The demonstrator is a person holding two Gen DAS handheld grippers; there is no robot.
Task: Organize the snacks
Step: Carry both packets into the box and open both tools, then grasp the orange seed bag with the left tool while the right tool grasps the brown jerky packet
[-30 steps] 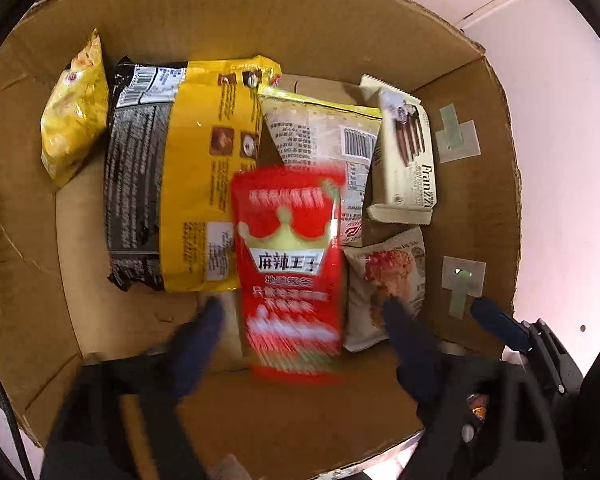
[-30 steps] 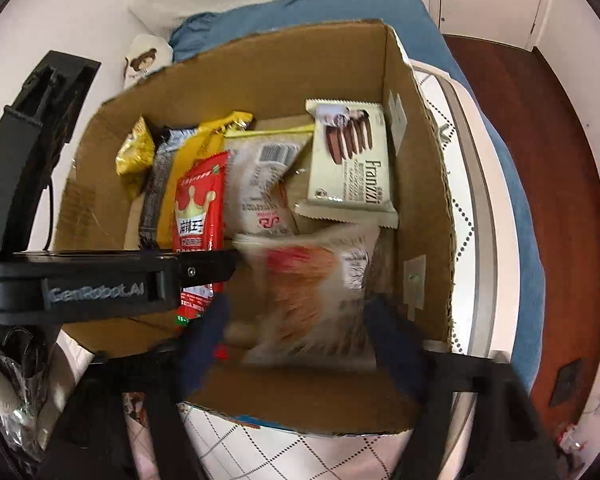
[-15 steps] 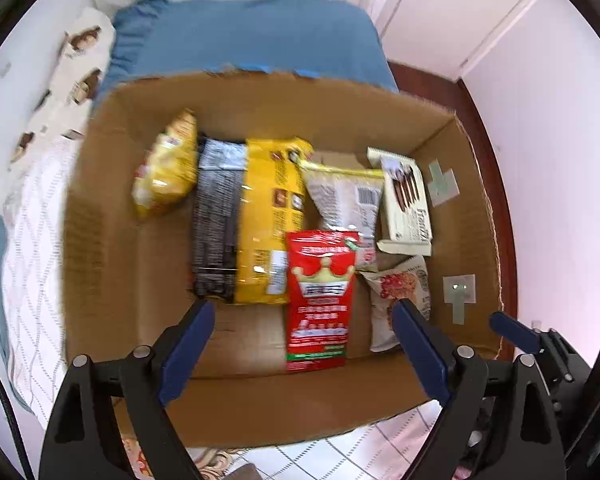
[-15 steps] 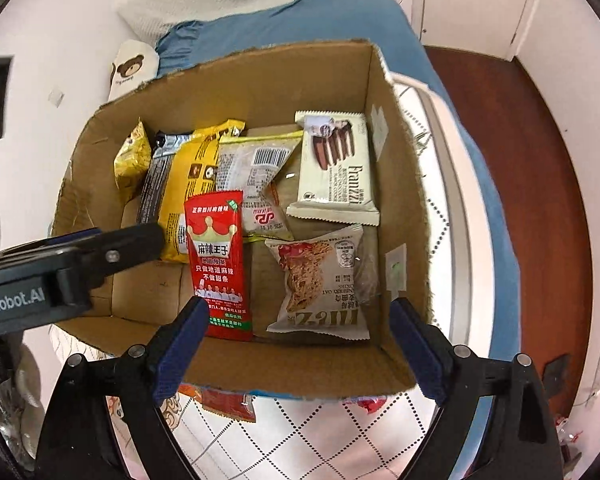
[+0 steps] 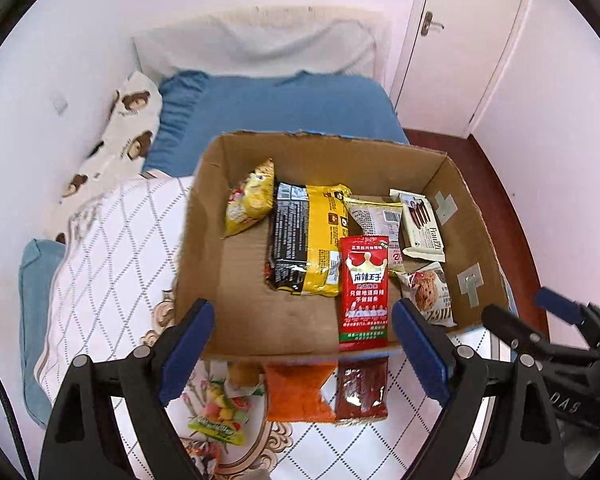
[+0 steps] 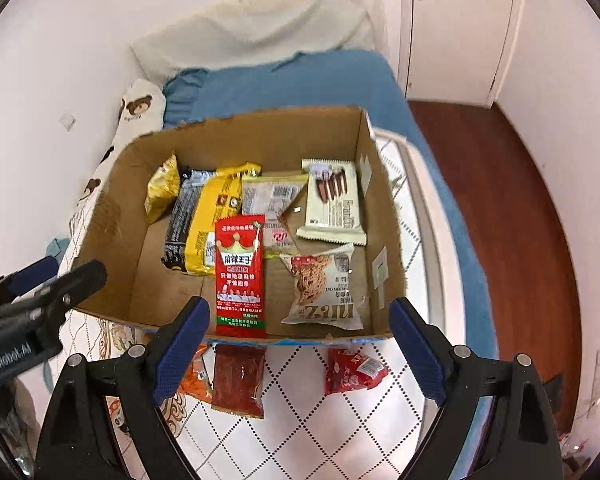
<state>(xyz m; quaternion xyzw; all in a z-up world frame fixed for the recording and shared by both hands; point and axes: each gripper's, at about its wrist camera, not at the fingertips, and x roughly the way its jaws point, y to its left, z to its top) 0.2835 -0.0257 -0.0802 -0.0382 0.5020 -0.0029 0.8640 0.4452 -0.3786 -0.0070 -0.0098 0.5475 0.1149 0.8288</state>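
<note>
Box's filling up: six packs sit in the cardboard box (image 6: 112, 216) on the bed, red spicy strip pack (image 6: 240, 276) up front. Both my jaws are wide open, holding nothing. Still loose outside: dark red pack (image 6: 238, 380), orange pack (image 5: 298, 392), candy bag (image 5: 218, 412).

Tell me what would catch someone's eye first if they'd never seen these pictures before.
Probably the open cardboard box on the bed, with snack packets lying flat on its floor. The bright red packet with a gold crown stands out at the near edge, beside a yellow and black packet. Both grippers, left and right, hang open and empty above a few more snacks lying outside on the quilt.
</note>
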